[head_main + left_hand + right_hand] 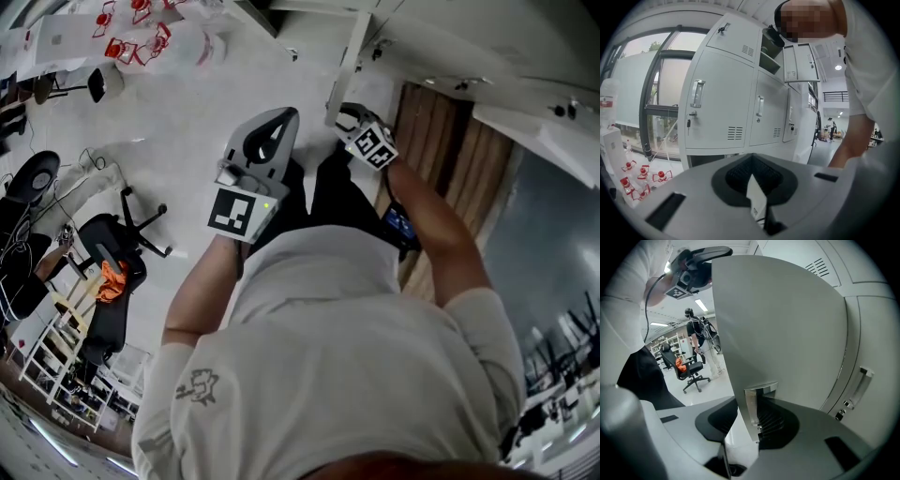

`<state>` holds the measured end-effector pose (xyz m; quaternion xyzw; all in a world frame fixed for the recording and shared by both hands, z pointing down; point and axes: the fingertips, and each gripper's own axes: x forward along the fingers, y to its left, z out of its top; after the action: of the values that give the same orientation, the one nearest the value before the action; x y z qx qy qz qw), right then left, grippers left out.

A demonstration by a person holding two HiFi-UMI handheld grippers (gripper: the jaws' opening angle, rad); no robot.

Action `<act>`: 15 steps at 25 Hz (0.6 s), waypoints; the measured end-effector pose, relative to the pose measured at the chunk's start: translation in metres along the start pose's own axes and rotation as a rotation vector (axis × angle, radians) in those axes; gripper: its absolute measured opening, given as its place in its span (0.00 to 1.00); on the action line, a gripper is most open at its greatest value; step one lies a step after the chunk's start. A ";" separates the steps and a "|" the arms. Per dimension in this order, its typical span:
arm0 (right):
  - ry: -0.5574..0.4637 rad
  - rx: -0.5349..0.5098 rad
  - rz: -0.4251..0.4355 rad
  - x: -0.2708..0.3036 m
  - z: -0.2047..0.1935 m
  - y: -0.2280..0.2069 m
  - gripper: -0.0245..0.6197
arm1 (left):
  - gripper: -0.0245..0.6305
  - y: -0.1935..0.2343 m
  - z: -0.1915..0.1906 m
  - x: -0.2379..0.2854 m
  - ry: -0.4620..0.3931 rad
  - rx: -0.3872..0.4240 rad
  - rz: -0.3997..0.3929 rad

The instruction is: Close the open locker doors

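My right tongs [757,405] stand half open around the free edge of an open locker door [783,324]. The ribbed pad on the right lies close by the metal and a strip of floor shows on the left, so I judge this a loose straddle and no pinch. The door's bright latch plate [753,411] sits right between the jaws.

My left tongs [752,161] are narrowed down to nothing, jaws together, carrying no load, and they point at the bank of lockers [719,103] from farther off.

The step in hand looks like catching this door to swing it home. Next I should push the edge round toward the frame and press until the latch catches, keeping the tongs clear of the closing gap.

The door is plain pale grey sheet metal, thin and flat. Past it a closed neighbour shows its handle [862,380]. In the left gripper view, an upper door [799,63] hangs wide open, so more work is left.
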<state>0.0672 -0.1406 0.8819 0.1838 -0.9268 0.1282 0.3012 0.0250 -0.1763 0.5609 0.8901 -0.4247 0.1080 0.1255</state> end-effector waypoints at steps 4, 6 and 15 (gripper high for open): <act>-0.012 0.038 -0.053 0.020 0.013 0.000 0.24 | 0.04 0.019 -0.003 -0.011 0.001 -0.005 0.019; -0.015 0.059 -0.087 0.028 0.021 -0.001 0.24 | 0.04 0.028 -0.002 -0.017 -0.001 -0.007 0.025; -0.026 0.156 -0.234 0.069 0.056 -0.010 0.24 | 0.04 0.071 -0.003 -0.048 -0.008 -0.017 0.057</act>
<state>-0.0094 -0.1870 0.8814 0.3152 -0.8901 0.1614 0.2868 -0.0604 -0.1833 0.5582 0.8770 -0.4511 0.1043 0.1284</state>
